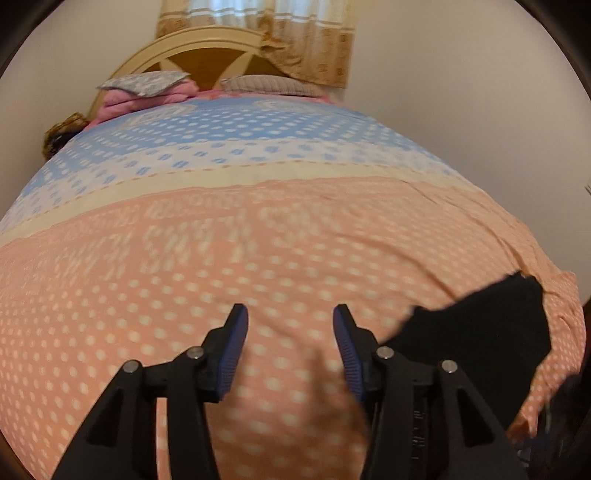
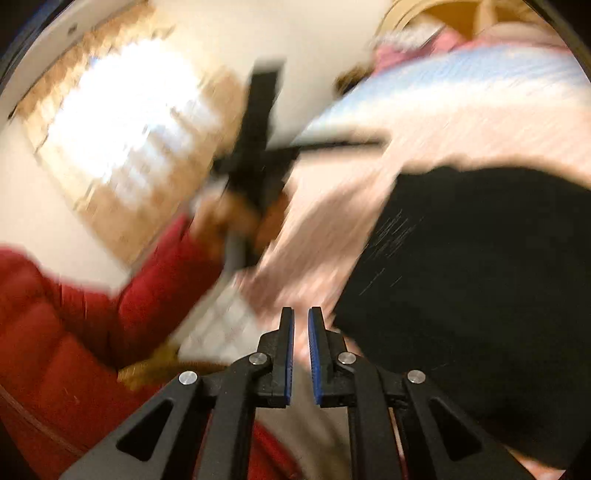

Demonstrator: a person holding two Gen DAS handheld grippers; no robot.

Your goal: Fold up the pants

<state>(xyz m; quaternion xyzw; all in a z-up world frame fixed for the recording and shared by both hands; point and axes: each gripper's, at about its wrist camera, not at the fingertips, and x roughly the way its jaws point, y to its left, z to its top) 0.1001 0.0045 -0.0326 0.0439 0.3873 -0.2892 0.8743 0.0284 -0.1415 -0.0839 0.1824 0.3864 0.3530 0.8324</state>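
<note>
The black pants (image 1: pixel 480 332) lie on the pink dotted bedspread (image 1: pixel 221 266) at the lower right of the left wrist view. My left gripper (image 1: pixel 290 317) is open and empty, above bare bedspread just left of the pants. In the blurred right wrist view the pants (image 2: pixel 480 295) fill the right side. My right gripper (image 2: pixel 301 317) has its jaws nearly together with a thin gap and nothing between them, at the pants' left edge. The other gripper (image 2: pixel 258 155) shows there, held in a hand with a red sleeve (image 2: pixel 155 288).
The bed has a blue dotted band (image 1: pixel 229 129) further up, pillows (image 1: pixel 147 88) and a wooden headboard (image 1: pixel 207 55) at the far end. Curtains (image 1: pixel 295 33) hang behind. A wall lies right of the bed. The person's red jacket (image 2: pixel 48 350) is at left.
</note>
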